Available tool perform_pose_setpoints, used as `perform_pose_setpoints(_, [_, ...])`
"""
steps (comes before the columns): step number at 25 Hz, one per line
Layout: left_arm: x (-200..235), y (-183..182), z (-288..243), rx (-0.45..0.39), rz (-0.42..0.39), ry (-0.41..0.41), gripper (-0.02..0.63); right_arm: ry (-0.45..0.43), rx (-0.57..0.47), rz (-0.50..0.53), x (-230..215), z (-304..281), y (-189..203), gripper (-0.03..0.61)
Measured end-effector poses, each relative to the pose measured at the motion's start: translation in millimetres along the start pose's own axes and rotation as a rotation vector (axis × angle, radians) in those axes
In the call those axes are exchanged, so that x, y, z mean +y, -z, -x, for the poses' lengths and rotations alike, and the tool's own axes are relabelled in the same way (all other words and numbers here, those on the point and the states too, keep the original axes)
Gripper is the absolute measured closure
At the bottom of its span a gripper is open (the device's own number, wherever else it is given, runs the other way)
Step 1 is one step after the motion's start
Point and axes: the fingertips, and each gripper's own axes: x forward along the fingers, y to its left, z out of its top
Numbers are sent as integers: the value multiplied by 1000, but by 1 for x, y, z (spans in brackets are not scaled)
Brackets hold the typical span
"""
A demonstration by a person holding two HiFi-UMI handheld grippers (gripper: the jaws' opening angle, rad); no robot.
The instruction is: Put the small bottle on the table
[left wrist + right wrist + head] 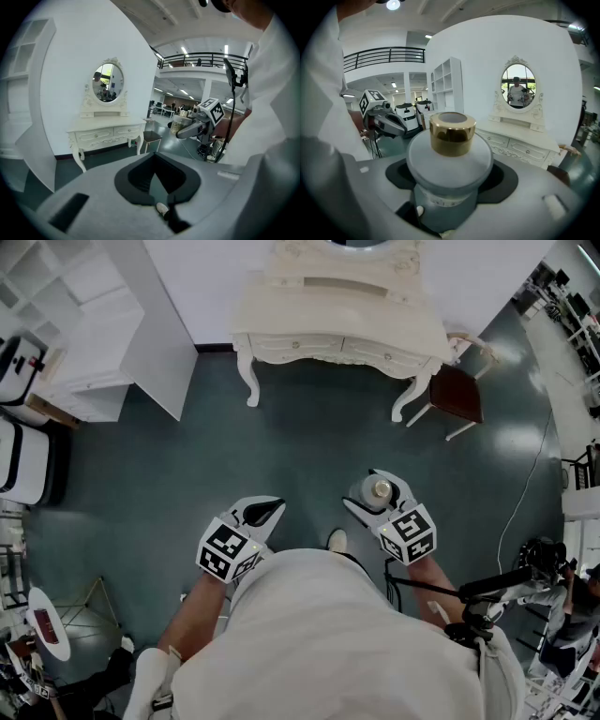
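Right claw (pixel 372 489) grasps the small bottle (pixel 449 161), left claw (pixel 266 511) clenched empty; a slip before the far desk (pixel 337 326) could drop it.

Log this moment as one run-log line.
left gripper: shut, empty | right gripper: shut on small gold-capped bottle, upright | white dressing table: ahead, bottle not yet on it

Open floor (pixel 309 474) leads to the dressing table (pixel 337 306) (chair (pixel 457 395) beside it).
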Motion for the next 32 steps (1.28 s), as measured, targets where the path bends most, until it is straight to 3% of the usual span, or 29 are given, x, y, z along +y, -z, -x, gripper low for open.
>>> perform_pose_setpoints(10, [56, 69, 116, -38, 11, -29, 611, -21, 0, -12, 120, -76, -16, 236])
perform_pose_setpoints(17, [79, 93, 144, -39, 36, -20, 611, -17, 32, -8, 155, -102, -25, 236])
perform_pose_setpoints(24, [97, 68, 112, -57, 19, -10, 611, -16, 46, -9, 115, -122, -33, 236])
perform_pose_setpoints(32, [180, -3, 61, -16, -2, -45, 611, -22, 1, 4, 9, -189, -92, 236])
